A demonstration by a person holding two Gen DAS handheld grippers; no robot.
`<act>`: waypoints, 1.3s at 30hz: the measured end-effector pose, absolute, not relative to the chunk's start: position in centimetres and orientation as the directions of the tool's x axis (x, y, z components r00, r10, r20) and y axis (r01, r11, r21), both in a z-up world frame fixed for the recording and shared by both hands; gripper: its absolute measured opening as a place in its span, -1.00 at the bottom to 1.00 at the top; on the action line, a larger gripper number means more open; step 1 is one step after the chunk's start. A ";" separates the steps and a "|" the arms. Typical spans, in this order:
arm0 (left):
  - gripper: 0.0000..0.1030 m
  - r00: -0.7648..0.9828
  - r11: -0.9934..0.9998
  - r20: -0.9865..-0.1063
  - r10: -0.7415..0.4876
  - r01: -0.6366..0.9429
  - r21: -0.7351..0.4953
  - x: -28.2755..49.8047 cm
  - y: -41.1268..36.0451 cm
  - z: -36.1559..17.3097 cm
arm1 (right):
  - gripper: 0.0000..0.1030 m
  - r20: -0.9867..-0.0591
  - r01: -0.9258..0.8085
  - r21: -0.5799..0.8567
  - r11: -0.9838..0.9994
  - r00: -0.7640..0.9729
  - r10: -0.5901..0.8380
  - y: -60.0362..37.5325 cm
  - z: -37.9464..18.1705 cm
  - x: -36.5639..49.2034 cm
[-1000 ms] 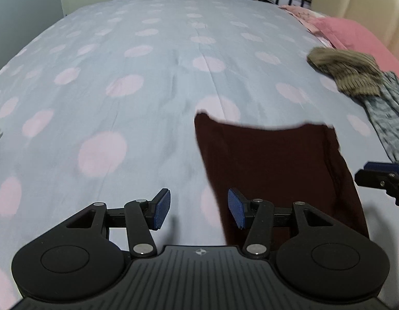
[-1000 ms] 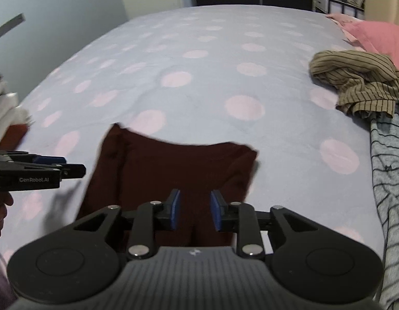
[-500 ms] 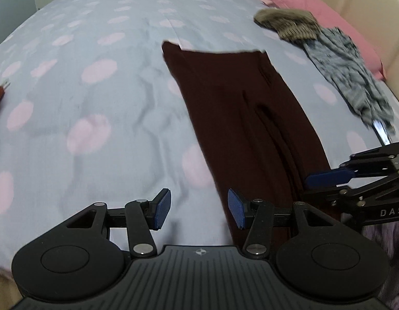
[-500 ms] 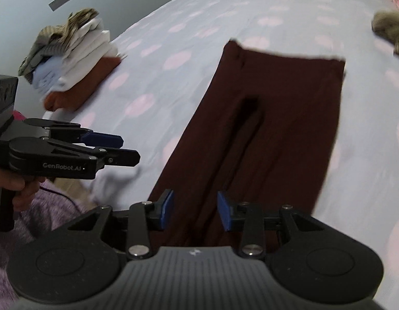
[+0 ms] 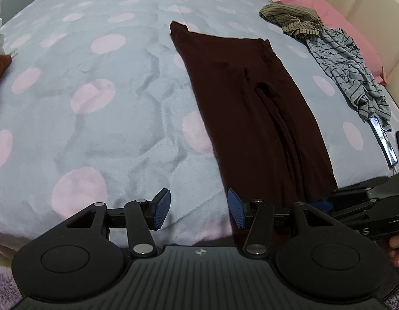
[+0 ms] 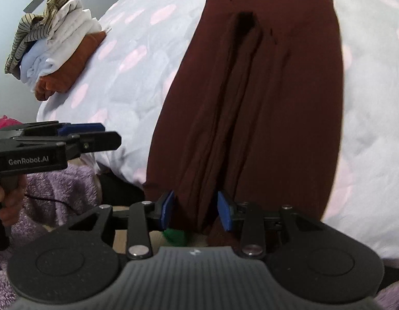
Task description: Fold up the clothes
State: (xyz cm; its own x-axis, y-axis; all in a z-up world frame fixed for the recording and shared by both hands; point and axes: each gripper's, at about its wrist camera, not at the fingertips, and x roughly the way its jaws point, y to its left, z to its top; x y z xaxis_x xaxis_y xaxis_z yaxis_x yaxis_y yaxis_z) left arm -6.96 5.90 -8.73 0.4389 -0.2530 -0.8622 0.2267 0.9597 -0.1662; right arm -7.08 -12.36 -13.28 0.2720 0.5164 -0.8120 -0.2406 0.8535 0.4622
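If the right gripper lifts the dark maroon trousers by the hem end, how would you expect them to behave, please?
The maroon trousers would probably sag limply, since soft creases run along the legs. They look thin and light, lying flat on the bedspread. Gripped only by the right gripper, one leg might slip free and trail.

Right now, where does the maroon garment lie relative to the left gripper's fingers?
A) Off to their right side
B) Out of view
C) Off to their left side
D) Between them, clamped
A: the maroon garment stretches up the bed right of the open left gripper, whose fingers frame bare bedspread.
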 end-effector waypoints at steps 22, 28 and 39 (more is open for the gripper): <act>-0.08 0.401 0.952 -0.885 -0.235 0.279 -0.126 -6.0 3.9 -11.5 | -0.62 -0.764 -0.198 0.598 0.776 0.153 0.627 -11.2 -15.5 -6.7; -0.08 0.422 0.938 -0.879 -0.224 0.337 -0.077 -6.5 3.7 -10.0 | -0.38 -0.785 -0.346 0.515 0.785 0.177 0.593 -11.6 -12.5 -7.9; -0.08 0.463 0.598 -0.840 -0.284 0.770 0.222 -11.8 0.2 -7.1 | -0.21 -0.841 -0.670 -0.008 0.742 0.406 0.358 -13.1 -7.9 -12.0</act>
